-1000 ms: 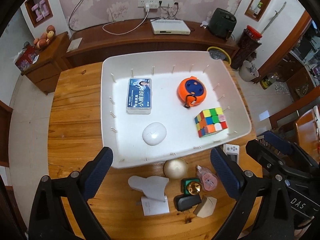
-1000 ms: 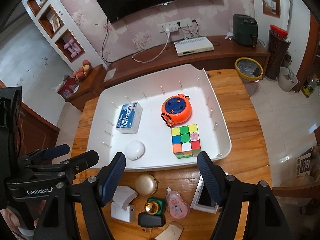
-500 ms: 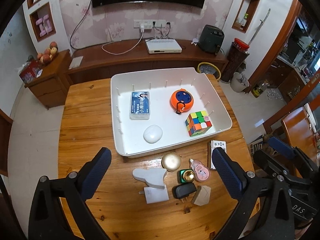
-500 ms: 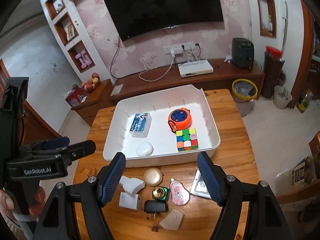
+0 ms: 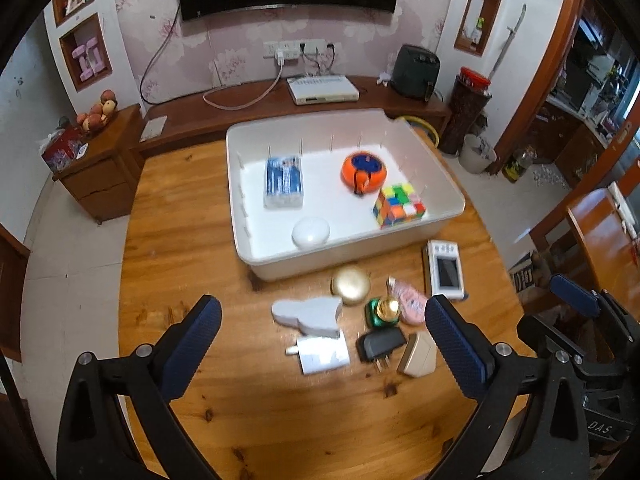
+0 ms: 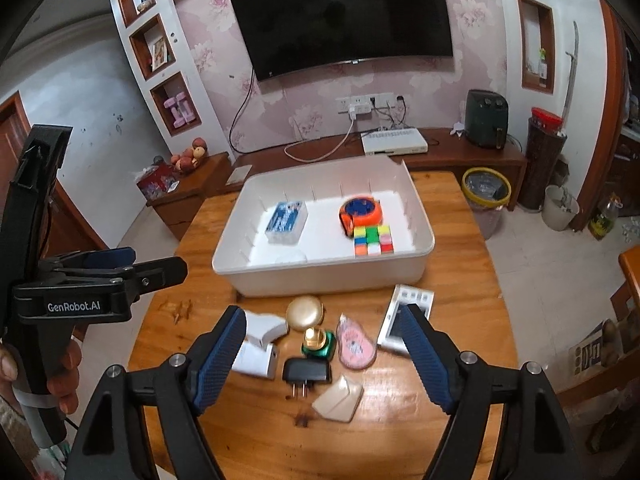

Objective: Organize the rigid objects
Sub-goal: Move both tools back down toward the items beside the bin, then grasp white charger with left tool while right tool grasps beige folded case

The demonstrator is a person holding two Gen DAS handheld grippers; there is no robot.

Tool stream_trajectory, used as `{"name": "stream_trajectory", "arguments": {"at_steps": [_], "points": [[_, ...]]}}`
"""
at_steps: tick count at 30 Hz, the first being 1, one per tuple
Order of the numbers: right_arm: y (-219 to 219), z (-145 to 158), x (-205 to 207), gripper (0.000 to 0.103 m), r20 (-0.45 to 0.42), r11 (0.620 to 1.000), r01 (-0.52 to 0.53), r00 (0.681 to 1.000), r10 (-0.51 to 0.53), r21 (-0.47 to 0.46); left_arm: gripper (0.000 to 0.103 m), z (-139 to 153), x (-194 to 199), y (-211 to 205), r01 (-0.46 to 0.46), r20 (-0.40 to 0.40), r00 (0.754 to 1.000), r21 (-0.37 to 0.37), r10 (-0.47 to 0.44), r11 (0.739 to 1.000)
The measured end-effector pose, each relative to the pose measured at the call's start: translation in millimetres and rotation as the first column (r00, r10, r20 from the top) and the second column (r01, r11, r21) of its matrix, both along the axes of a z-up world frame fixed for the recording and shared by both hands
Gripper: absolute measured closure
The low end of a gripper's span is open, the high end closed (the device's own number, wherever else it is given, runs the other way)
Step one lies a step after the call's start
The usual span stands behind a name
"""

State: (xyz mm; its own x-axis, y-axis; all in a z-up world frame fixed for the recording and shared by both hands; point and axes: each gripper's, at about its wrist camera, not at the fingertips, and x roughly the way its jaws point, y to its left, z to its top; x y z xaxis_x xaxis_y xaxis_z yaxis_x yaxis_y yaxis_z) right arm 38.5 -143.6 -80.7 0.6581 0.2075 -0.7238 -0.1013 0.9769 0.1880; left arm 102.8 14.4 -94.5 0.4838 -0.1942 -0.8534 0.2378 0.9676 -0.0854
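Note:
A white tray (image 5: 452, 196) (image 6: 320, 276) stands on the wooden table. It holds a blue box (image 5: 283, 181), an orange tape reel (image 5: 363, 171), a colour cube (image 5: 399, 205) and a white oval case (image 5: 311, 231). In front of it lie a gold round case (image 5: 351, 285) (image 6: 305, 310), a white adapter (image 5: 322, 353), a black plug (image 5: 380, 343) (image 6: 306, 371), a pink item (image 6: 355, 346), a green-gold bell (image 6: 318, 342), a beige piece (image 6: 338, 398) and a white device (image 5: 444, 269). My left gripper (image 5: 322, 352) and right gripper (image 6: 322, 356) are open and empty above these.
A low TV cabinet (image 6: 440, 156) with a white box and an air fryer runs behind the table. A yellow-rimmed bin (image 6: 485, 188) stands at the table's far right corner. A wooden side cabinet (image 5: 100, 168) stands to the left.
Both grippers have pulled back and risen away from the tray, so more of the table and room shows. The objects have not moved. Both stay open.

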Motion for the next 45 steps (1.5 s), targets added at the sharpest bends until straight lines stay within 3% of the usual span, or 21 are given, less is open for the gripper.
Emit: {"name": "stream_trajectory", "arguments": {"at_steps": [11,19,24,31,38,45], "points": [[-1,-85,-28,0.023,-0.115,1.000,0.022,0.993,-0.024,-0.015,0.001,-65,-17,-3,0.016,-0.127,0.992,0.036,-0.011,0.999],[3,-131,-28,0.023,-0.174,0.998,0.005,0.985,-0.017,-0.065,0.001,-126,-13,-17,0.051,-0.280,0.960,0.070,-0.030,0.996],[7,-151,-19,0.023,-0.205,0.999,-0.002,0.979,-0.009,-0.053,0.001,-151,2,-20,0.000,-0.336,0.942,0.049,0.017,0.999],[24,-168,-12,0.023,-0.169,0.984,-0.118,0.981,0.095,-0.137,0.001,-162,11,-18,-0.034,-0.348,0.937,0.026,0.041,0.999],[40,-178,-12,0.023,-0.155,0.922,-0.273,0.959,0.238,-0.276,0.002,-171,14,-2,-0.111,-0.369,0.923,0.014,0.108,0.994],[49,-179,-9,0.023,-0.157,0.905,-0.323,0.944,0.289,-0.277,0.002,-177,18,6,-0.167,-0.378,0.912,0.016,0.160,0.986]]}}
